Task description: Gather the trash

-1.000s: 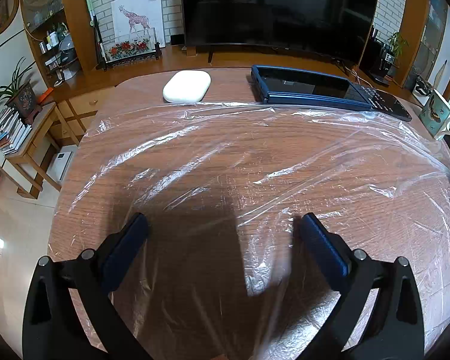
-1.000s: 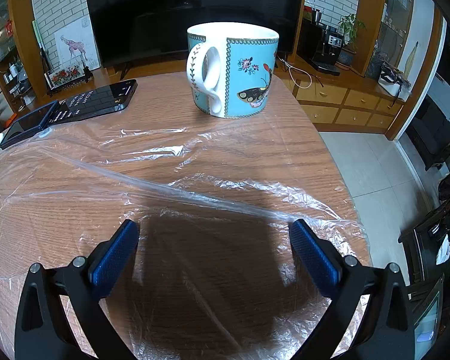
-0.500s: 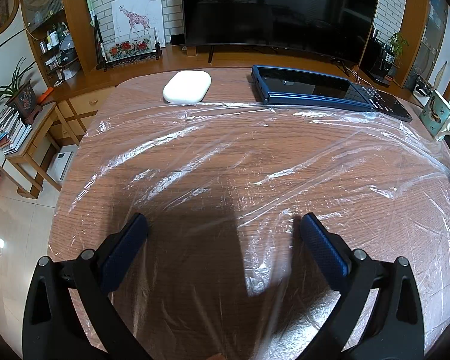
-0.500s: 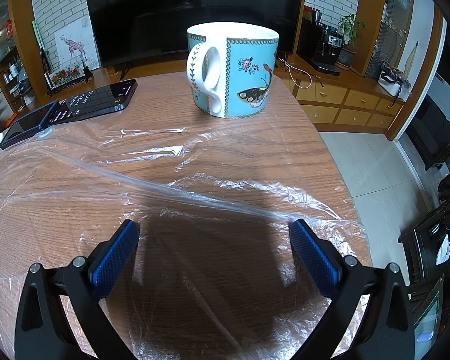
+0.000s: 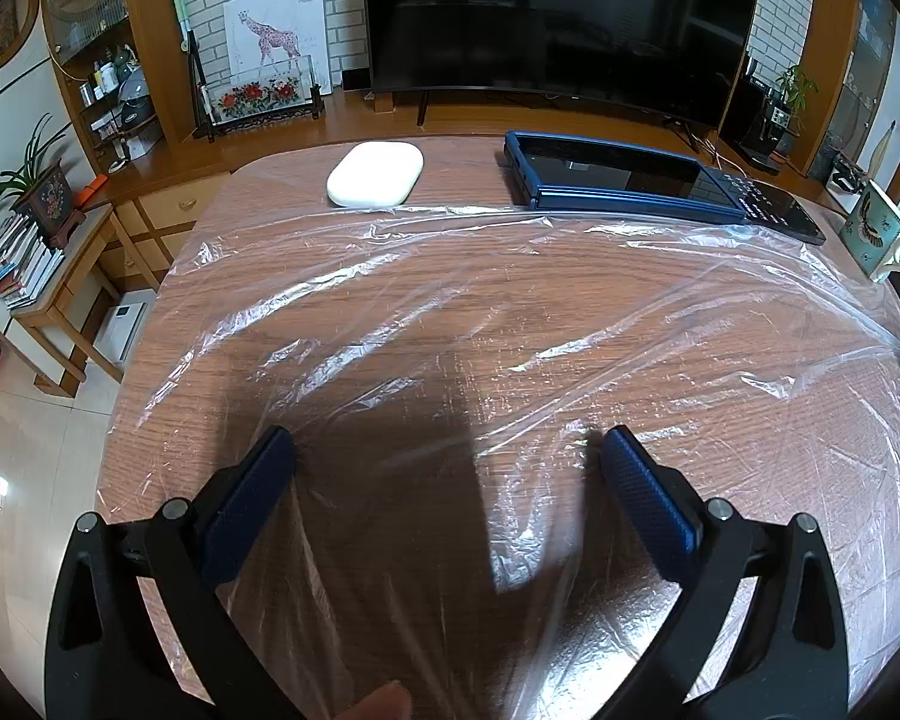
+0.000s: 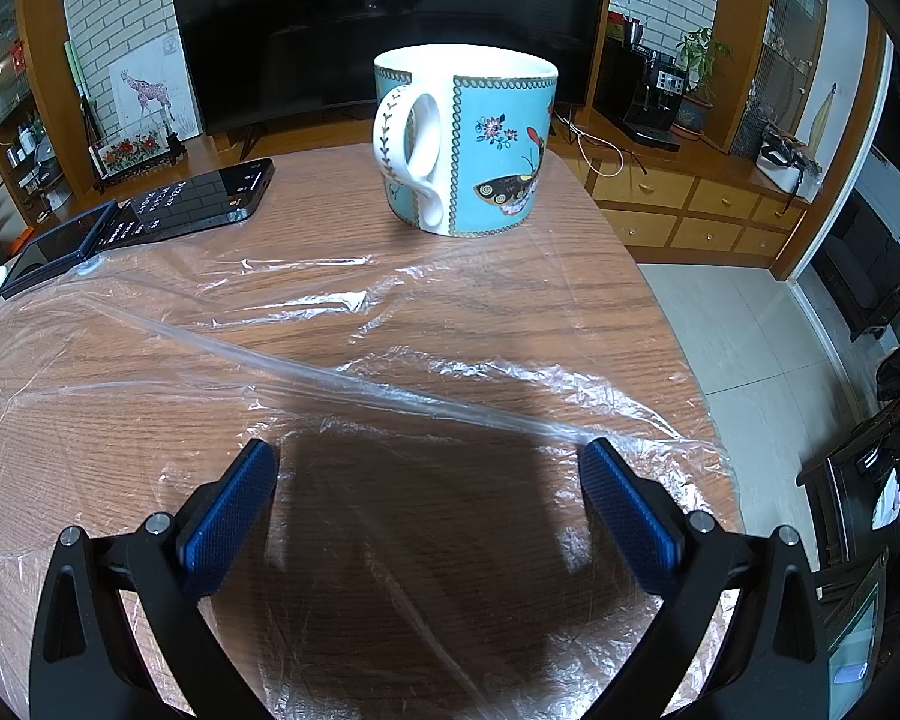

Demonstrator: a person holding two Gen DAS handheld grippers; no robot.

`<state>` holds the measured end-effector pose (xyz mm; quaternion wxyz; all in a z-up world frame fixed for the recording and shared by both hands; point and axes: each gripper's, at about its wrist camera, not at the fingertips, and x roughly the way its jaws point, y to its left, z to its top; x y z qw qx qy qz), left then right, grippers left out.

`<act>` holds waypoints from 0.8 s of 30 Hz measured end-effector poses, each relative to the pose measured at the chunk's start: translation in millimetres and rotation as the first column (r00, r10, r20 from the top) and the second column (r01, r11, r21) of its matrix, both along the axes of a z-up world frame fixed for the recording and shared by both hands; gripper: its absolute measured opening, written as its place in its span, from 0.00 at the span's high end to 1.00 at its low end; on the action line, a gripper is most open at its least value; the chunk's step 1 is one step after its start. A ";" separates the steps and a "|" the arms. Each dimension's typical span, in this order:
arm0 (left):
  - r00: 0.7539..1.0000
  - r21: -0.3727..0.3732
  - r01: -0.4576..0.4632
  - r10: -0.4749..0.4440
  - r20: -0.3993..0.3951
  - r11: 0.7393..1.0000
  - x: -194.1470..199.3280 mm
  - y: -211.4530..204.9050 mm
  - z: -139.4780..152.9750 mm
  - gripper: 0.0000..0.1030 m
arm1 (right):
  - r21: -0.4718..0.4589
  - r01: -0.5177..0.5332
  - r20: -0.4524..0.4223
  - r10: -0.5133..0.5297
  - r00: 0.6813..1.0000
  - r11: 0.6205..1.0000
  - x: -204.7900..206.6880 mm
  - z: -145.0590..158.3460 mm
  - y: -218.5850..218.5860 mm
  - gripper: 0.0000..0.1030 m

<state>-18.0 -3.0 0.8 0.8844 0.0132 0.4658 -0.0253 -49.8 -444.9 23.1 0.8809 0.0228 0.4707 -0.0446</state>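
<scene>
Both grippers, left gripper (image 5: 447, 450) and right gripper (image 6: 429, 459), hover wide apart over the plastic sheet (image 5: 510, 312) covering the counter (image 6: 342, 198); next, pinch its near edge.

Both grippers just hang low over the surface, pointing toward 12 o'clock. Left gripper (image 5: 447, 444) has its jaws spread wide with nothing between them; same for the right gripper (image 6: 429, 459), wide apart.
</scene>
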 end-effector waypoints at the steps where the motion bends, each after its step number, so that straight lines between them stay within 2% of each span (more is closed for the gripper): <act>1: 1.000 0.000 0.000 0.000 0.000 1.000 0.1 -0.1 0.1 0.01 | 0.000 0.000 0.000 0.000 1.000 1.000 0.0 0.0 0.0 0.04; 24: 1.000 -0.001 -0.001 0.001 0.000 1.000 1.3 0.4 0.1 0.01 | 0.000 0.000 0.000 0.000 1.000 1.000 0.3 0.1 0.2 0.04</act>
